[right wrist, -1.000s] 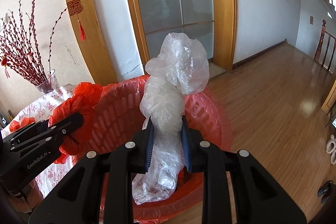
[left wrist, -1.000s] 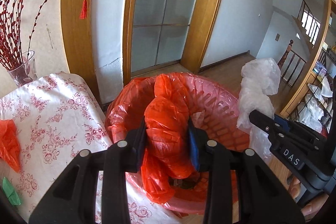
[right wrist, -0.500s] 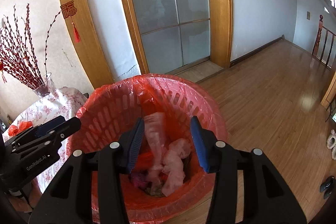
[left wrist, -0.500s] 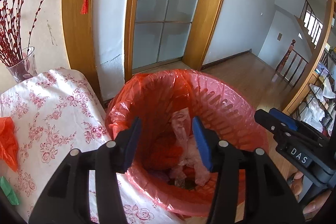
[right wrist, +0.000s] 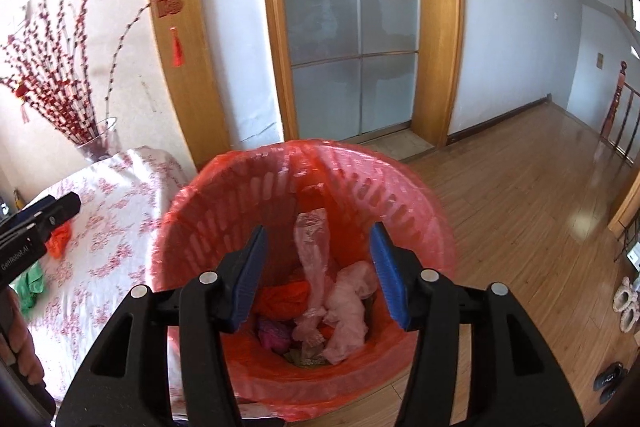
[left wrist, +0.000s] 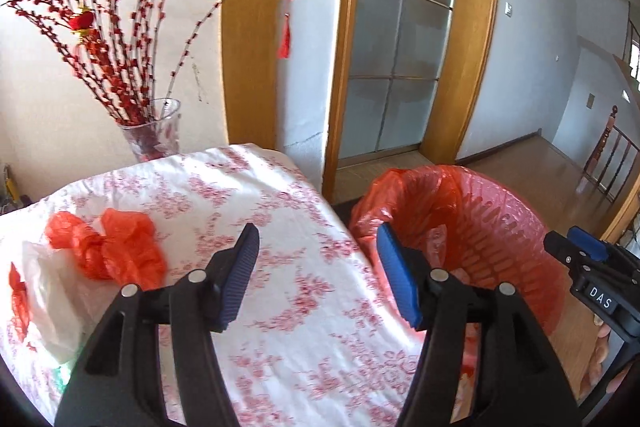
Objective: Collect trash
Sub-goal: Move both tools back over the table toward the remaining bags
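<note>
done: we see crumpled orange and clear bags inside red-lined plastic bin (right wrist: 304, 195) | left: orange plastic bags (left wrist: 108, 247), white bag (left wrist: 52, 303) on floral worktop (left wrist: 280, 291) | both grippers' fingers (left wrist: 240, 275) opening, empty

The right gripper (left wrist: 592, 283) has a small white label with the letters "DAS". The left gripper (right wrist: 24, 239) has white letters on its side that say "GenRobot.AI". A red charm (right wrist: 168, 2) on the door frame (right wrist: 176, 67) shows one Chinese sign.
</note>
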A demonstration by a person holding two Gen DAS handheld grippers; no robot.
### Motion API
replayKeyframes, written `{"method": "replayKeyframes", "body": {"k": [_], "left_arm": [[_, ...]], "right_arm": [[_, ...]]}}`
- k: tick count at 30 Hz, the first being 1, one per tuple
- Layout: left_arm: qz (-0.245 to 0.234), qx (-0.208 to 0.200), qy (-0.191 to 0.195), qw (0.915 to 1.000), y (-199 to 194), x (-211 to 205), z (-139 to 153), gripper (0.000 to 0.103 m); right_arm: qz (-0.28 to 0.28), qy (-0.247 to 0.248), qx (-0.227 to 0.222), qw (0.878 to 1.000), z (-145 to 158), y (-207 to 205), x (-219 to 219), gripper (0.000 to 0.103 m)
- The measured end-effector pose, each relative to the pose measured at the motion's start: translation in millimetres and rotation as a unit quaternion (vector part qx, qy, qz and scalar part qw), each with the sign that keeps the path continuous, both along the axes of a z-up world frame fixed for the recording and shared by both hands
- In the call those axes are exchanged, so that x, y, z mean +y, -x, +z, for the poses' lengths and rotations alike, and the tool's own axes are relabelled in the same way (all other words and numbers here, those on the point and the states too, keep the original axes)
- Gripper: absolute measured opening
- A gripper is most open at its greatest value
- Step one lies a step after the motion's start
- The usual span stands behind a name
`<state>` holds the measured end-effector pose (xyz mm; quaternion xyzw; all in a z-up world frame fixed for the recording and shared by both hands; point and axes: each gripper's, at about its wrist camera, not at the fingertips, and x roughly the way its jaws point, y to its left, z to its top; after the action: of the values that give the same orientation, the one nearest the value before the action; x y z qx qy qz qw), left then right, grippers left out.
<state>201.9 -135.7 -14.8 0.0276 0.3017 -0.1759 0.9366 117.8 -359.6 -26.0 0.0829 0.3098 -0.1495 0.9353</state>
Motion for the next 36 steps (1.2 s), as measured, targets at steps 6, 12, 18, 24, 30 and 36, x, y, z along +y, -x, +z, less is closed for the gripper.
{"method": "replayKeyframes", "body": {"k": [6, 12, 18, 24, 30, 36], "left_arm": [[0.068, -0.03, -0.013, 0.9972, 12, 62, 13, 0.061], [0.142, -0.05, -0.028, 0.9881, 27, 122, 23, 0.062], [0.217, -0.058, -0.039, 0.9738, 32, 183, 26, 0.062], [0.263, -0.026, -0.039, 0.9636, 20, 241, 13, 0.062], [0.251, -0.01, -0.026, 0.9676, 17, 254, 2, 0.062], [0.232, -0.004, -0.029, 0.9723, 16, 247, -3, 0.062]], "right_arm": [[0.065, 0.0, 0.001, 0.998, 0, -11, 53, 0.054], [0.141, 0.008, 0.004, 0.99, -3, -23, 117, 0.054], [0.192, 0.01, 0.009, 0.981, -8, -27, 163, 0.054], [0.219, 0.011, 0.017, 0.976, -12, -32, 189, 0.054], [0.228, 0.012, 0.024, 0.973, -16, -37, 201, 0.054], [0.228, 0.014, 0.031, 0.973, -20, -40, 203, 0.054]]}}
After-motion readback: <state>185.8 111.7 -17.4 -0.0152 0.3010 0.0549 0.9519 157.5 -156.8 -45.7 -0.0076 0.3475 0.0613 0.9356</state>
